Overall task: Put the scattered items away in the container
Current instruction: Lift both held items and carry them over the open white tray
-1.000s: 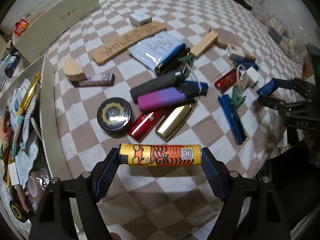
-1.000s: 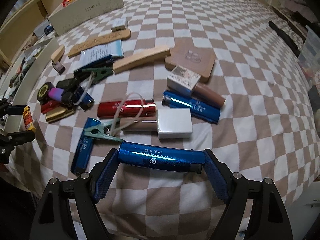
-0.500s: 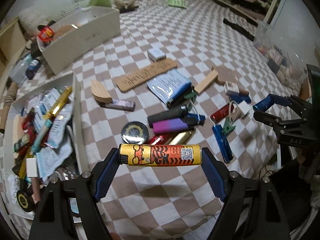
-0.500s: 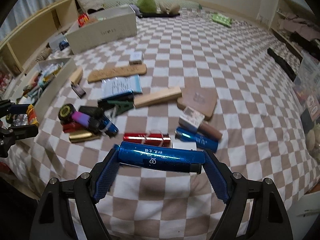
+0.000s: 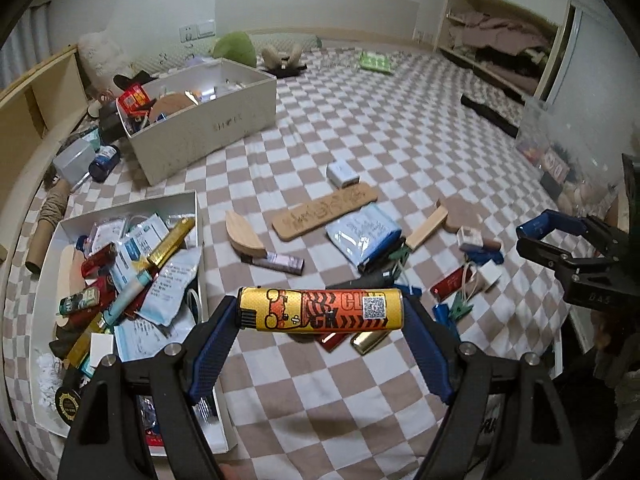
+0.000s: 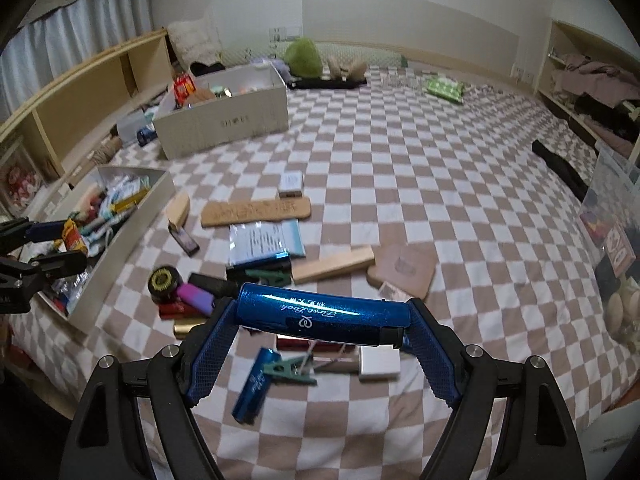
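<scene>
Left gripper (image 5: 320, 316) jaws grasp a yellow lighter (image 5: 320, 310), right gripper (image 6: 320, 320) jaws a blue lighter (image 6: 320, 314), above open checkered cloth (image 6: 400, 160).

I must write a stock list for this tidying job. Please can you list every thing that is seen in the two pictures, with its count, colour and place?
Yellow-orange lighter: one, held crosswise by the left gripper.
Blue lighter: one, held crosswise by the right gripper.
White tray: one, at left, filled with lighters and packets.
Beige box: one, behind the tray, filled.
Engraved wooden board: one, tan, mid-bedspread.
Wooden block: one, pale, beside a brown coaster.
Light blue packet: one, beside the board.
Black round tin: one, gold label, near the tray.
Checked bedspread: one, brown-white.
Left gripper: black with blue pads, shut on the lighter.
Right gripper: the same, shut on the lighter.
</scene>
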### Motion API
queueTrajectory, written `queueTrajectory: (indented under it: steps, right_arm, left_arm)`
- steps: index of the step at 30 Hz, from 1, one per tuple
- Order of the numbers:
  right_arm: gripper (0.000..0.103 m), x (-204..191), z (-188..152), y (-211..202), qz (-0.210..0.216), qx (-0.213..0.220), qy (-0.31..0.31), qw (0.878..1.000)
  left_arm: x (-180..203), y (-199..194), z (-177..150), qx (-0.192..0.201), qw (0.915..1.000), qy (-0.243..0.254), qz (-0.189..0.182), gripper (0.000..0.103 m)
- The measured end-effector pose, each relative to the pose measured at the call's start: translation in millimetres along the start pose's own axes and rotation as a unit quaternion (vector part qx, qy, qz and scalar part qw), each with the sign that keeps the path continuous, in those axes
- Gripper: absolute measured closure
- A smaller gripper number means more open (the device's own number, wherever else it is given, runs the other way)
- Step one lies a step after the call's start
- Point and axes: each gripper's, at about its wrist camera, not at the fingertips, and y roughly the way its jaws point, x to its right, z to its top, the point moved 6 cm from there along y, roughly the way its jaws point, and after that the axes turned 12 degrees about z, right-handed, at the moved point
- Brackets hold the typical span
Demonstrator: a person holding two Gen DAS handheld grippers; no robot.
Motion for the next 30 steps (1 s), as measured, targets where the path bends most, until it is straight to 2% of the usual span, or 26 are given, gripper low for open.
queueTrajectory:
  steps: [9, 30]
  right_arm:
    - [0.019, -10.9, 19.1, -13.9, -0.004, 0.038, -0.015, 0.999]
    - [0.019, -50.9, 58.9, -21.7, 0.011, 0.081, -0.063, 0.995]
  left_arm:
    - [-12.7, -15.8, 12.2, 0.032, 0.9993, -0.019, 0.001, 0.022]
    - [-41.6, -42.8, 35.4, 0.083, 0.9952, -0.051, 0.012, 0.022]
